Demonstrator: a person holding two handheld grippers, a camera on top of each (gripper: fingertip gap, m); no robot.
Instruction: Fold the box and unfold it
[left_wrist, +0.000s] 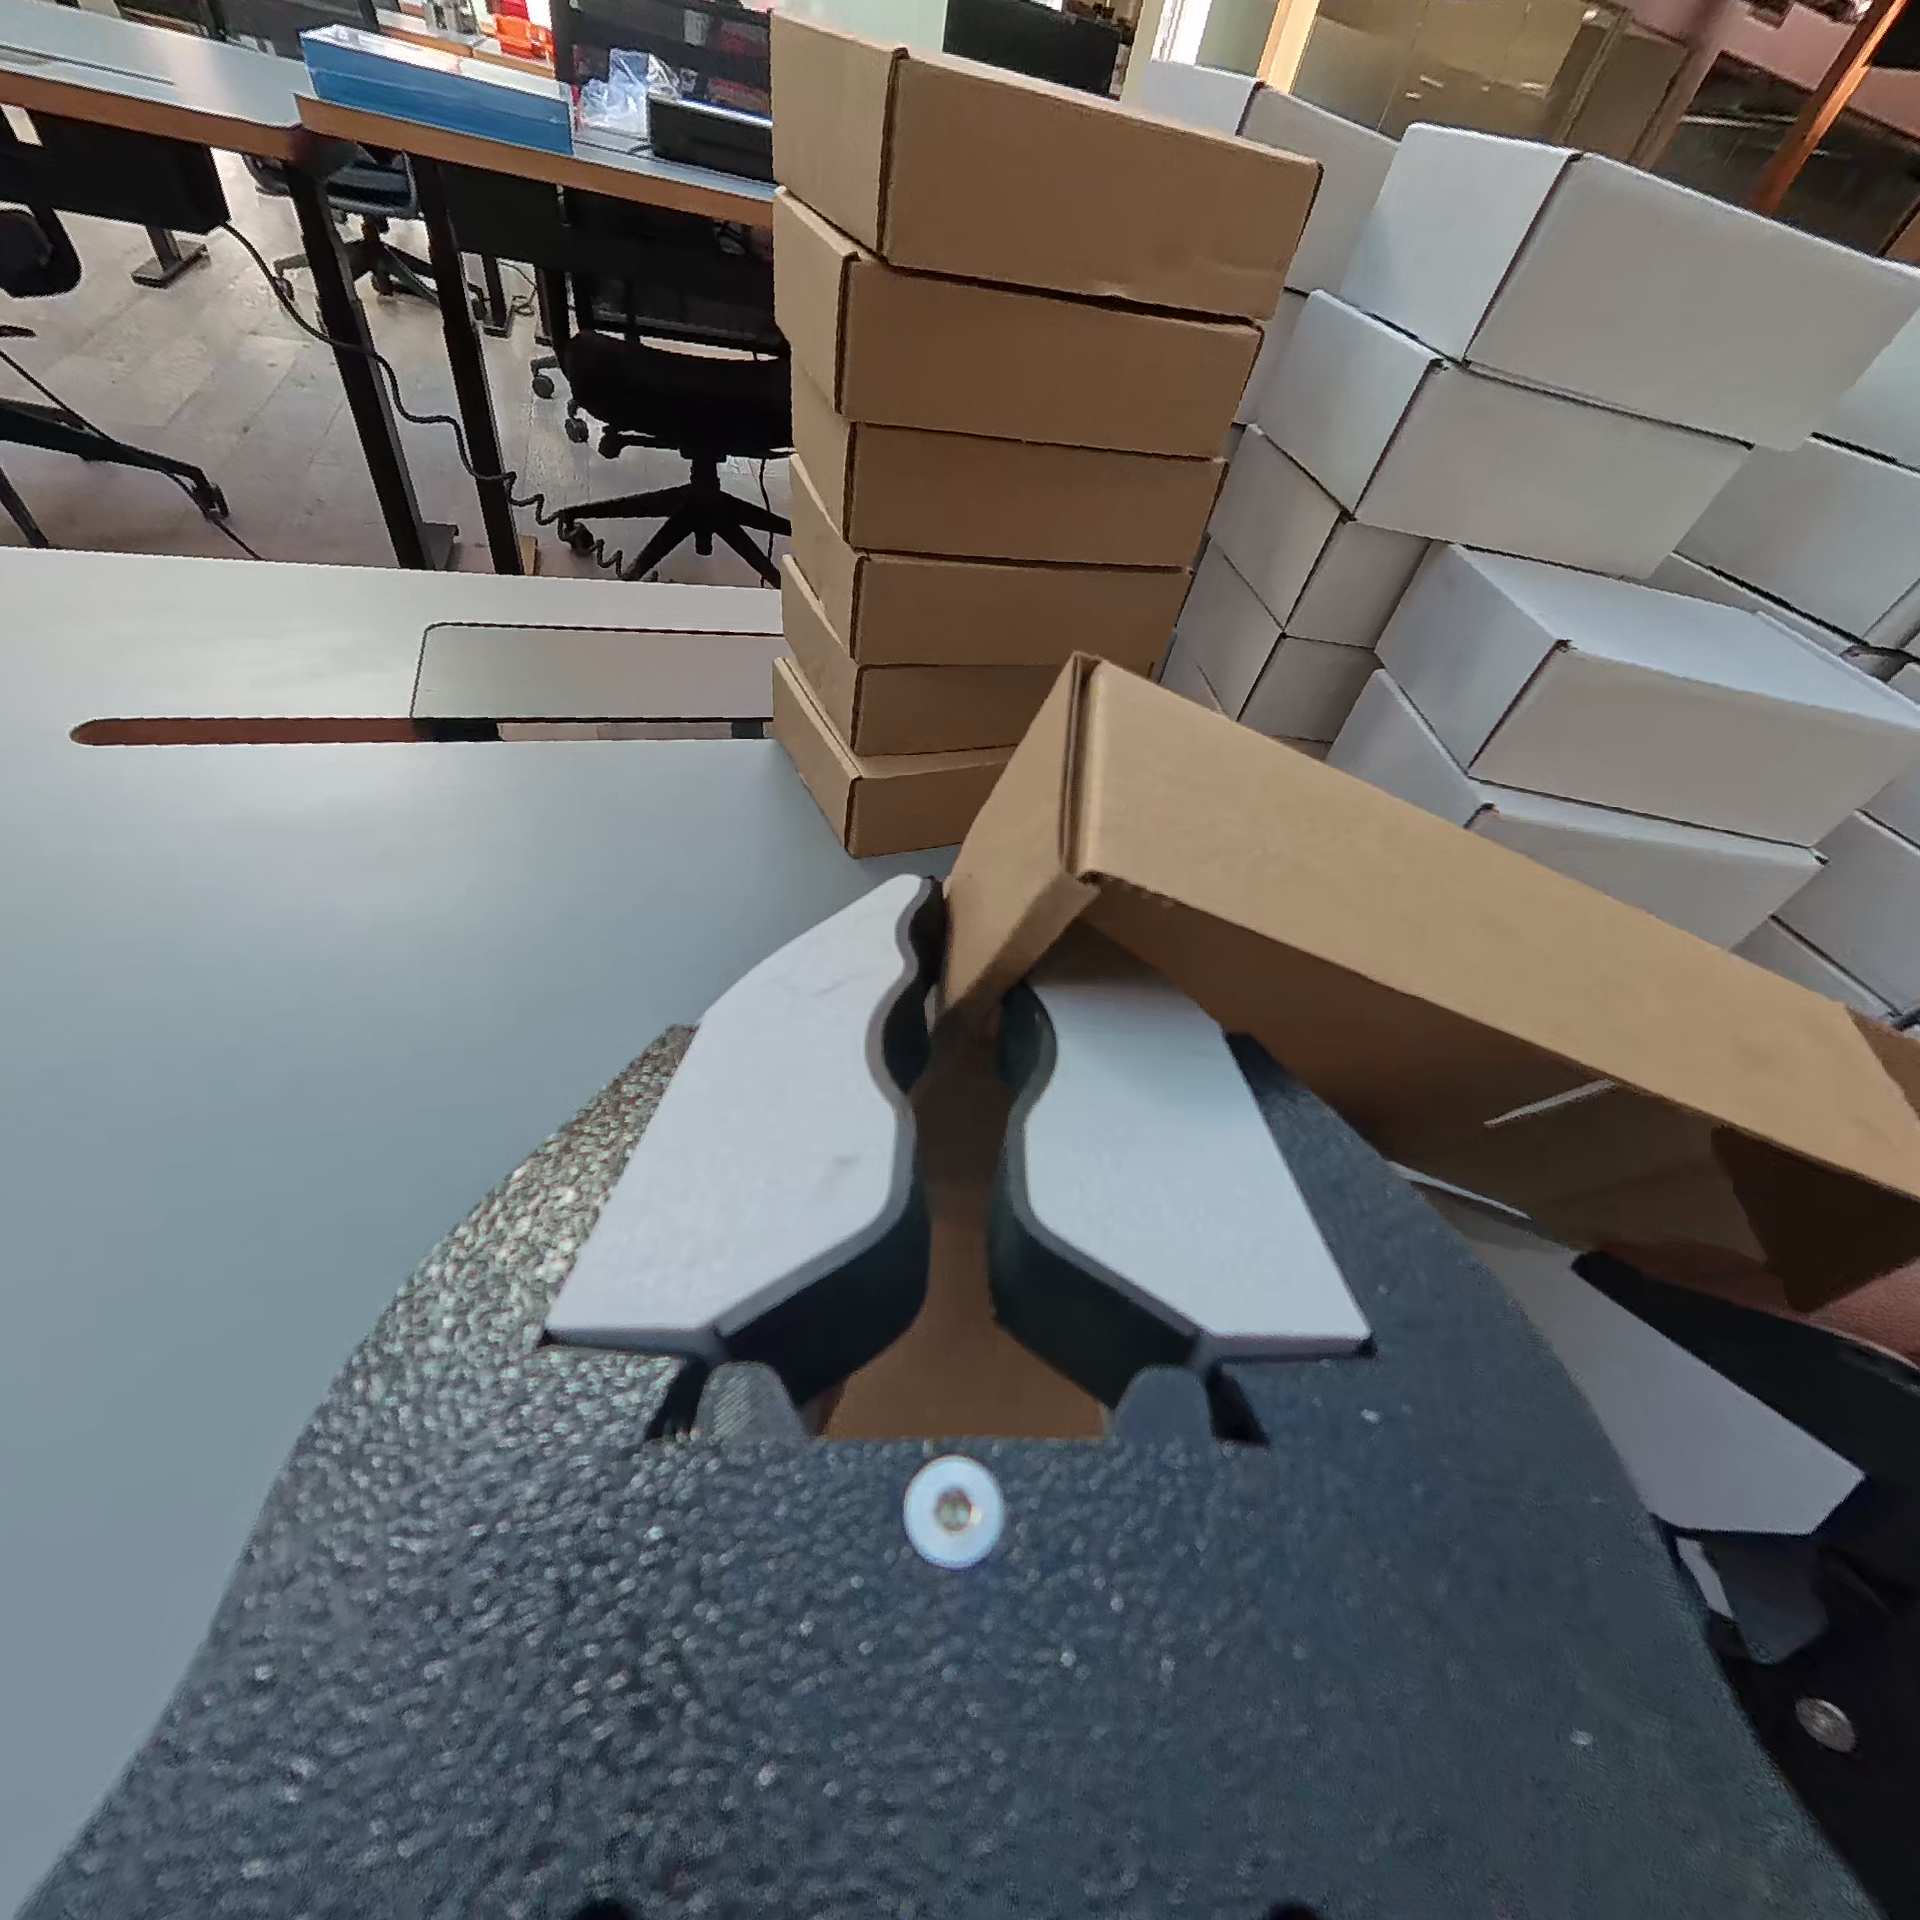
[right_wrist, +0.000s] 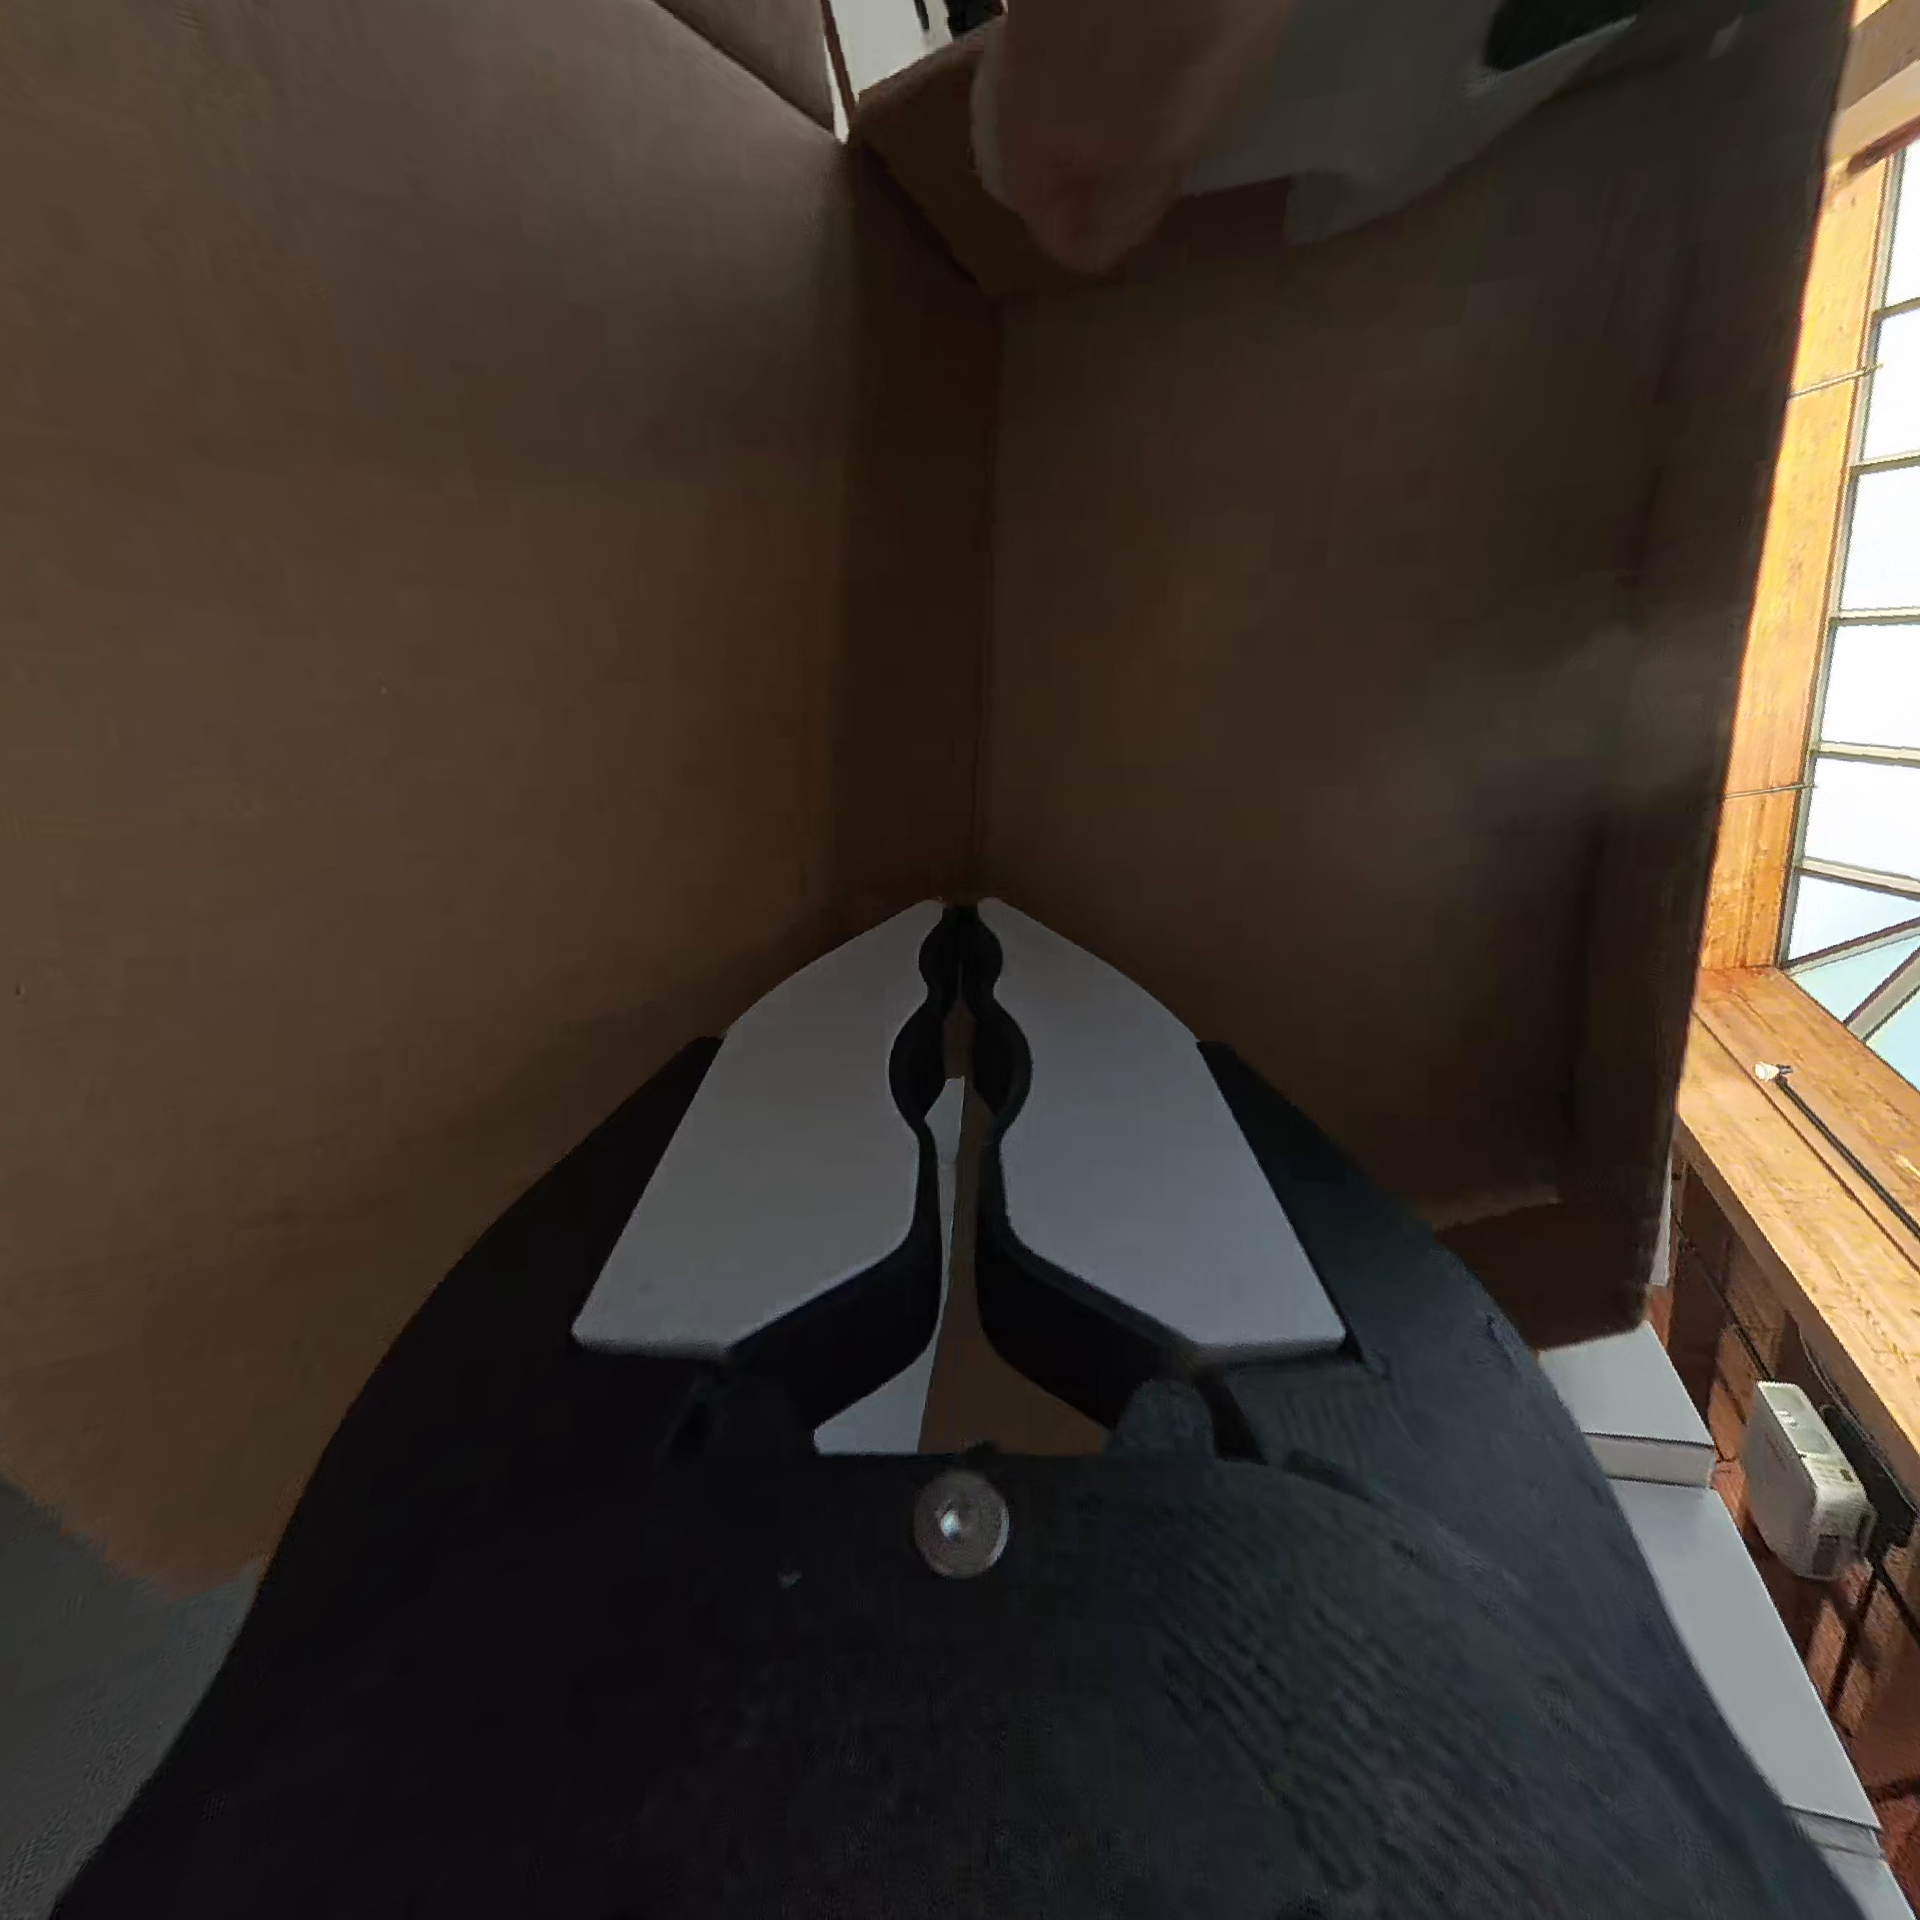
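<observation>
A brown cardboard box (left_wrist: 1299, 894) is held tilted above the grey table (left_wrist: 312, 935). My left gripper (left_wrist: 961, 966) is shut on the box's left end wall, its corner pinched between the fingertips. In the right wrist view the box's brown inside (right_wrist: 416, 623) fills the frame, with a panel on the left and one on the right meeting at a fold. My right gripper (right_wrist: 961, 920) is shut on a cardboard edge at that fold. The right gripper's dark body (left_wrist: 1818, 1371) shows at the right edge of the left wrist view, under the box.
A stack of several folded brown boxes (left_wrist: 997, 468) stands right behind the held box. White boxes (left_wrist: 1558, 520) are piled to the right. The table has a slot (left_wrist: 260, 730) at the left. Desks and an office chair (left_wrist: 686, 416) stand beyond. A wooden window sill (right_wrist: 1808, 1122) is at the right.
</observation>
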